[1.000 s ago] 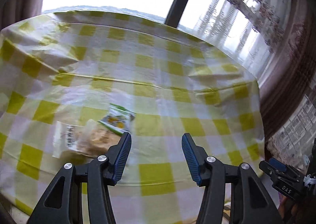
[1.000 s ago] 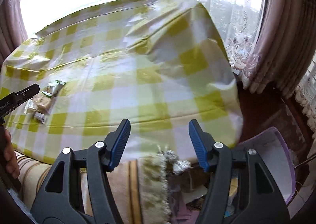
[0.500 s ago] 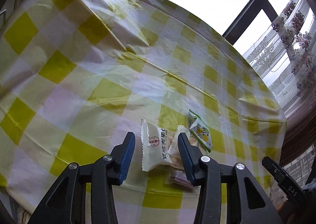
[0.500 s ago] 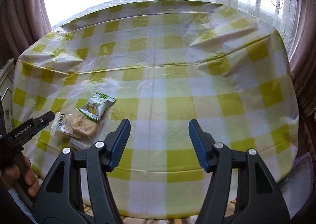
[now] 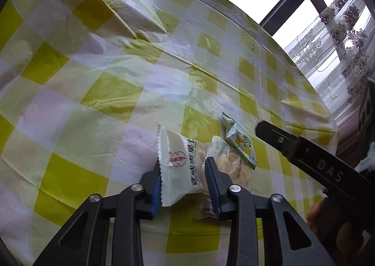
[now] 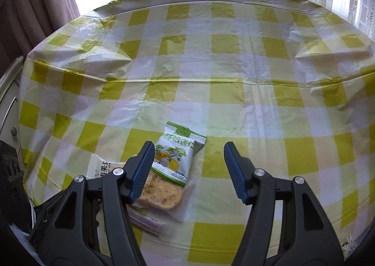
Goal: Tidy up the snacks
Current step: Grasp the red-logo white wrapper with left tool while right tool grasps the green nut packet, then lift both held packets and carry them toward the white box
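The step in hand is the first pick-up: the left gripper (image 5: 182, 179) has its jaws closing around the white snack packet (image 5: 180, 165), the one with a red round mark and dark printed characters; the packet stands between the two blue pads and both of them seem to touch its sides, so I judge the pinch is nearly made, though not yet firm.

The snacks lie in one small heap near the near edge of the tabletop (image 5: 117, 92), which is covered with a yellow and white checked plastic cloth; just right of the white packet is a clear packet with a pale crispy cracker (image 5: 234, 167) inside, and the green and white packet with fruit pictures (image 5: 239, 141) leans partly over the far end of that cracker; a small pinkish wrapped thing (image 6: 150, 221) lies under the heap at the near side, too unclear to name.

The right gripper (image 6: 189, 172) is spread and holds nothing; in its own view the green and white packet is just beside its left pad, half in the gap.

The next move, as I judge, calls for a finished squeeze on the white packet and a lift without dragging the cracker packet, which touches it; the wrapper is thin and slippery, so it may slide or crumple; the right gripper could take the green packet after shifting a little to the left. No box or tray for the snacks is visible, so where they should go I cannot tell.
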Demonstrator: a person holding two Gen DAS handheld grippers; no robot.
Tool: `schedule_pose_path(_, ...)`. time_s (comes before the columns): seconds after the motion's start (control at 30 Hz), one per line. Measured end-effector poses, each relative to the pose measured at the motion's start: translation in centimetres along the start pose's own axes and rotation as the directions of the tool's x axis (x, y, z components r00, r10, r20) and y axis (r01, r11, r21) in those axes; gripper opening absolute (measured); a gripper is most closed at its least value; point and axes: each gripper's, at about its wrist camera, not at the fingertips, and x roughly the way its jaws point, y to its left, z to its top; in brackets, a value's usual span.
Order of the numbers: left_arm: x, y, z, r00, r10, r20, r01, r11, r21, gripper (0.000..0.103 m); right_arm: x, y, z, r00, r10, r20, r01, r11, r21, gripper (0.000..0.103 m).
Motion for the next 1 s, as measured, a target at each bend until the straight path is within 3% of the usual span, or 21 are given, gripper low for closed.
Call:
schedule_pose_path(0.1,-0.3,0.1,-0.1,1.0,-0.02,0.009,0.02,1.0,-0.005,0.022,1.7,0.6,0.3,1.0,-0.018,-0.02,0.017,1.0,-0.018,0.065)
schedule_pose_path(0.27,-0.5,0.4,-0.2,0.999,-0.049,0.019,0.049,0.998,-0.027,0.019,3.8,0.4,0.2,0.998,-0.018,-0.061,0.017,1.0,-0.021,0.065)
schedule_pose_path(0.63,-1.8,3.2,0.3,0.994,0.036,0.102,-0.02,0.989,-0.149,0.02,4.0,-2.8,-0.6,0.988,-0.135,-0.068,0.135,0.991,-0.015,0.061)
schedule_pose_path(0.8,-1.5,2.8,0.4,0.993,0.057,0.103,-0.044,0.991,-0.125,0.022,3.5,-3.6,-1.0,0.989,-0.137,-0.048,0.136,0.99,-0.033,0.061)
schedule_pose_path(0.9,-0.8,2.0,0.4,0.994,0.072,0.084,-0.065,0.995,-0.079,0.03,3.3,-3.6,-1.2,0.991,-0.13,-0.043,0.129,0.991,-0.035,0.061)
schedule_pose_path(1.0,-1.0,1.9,0.3,0.994,0.07,0.085,-0.064,0.996,-0.066,0.027,2.9,-3.5,-1.6,0.991,-0.13,-0.037,0.129,0.991,-0.04,0.06)
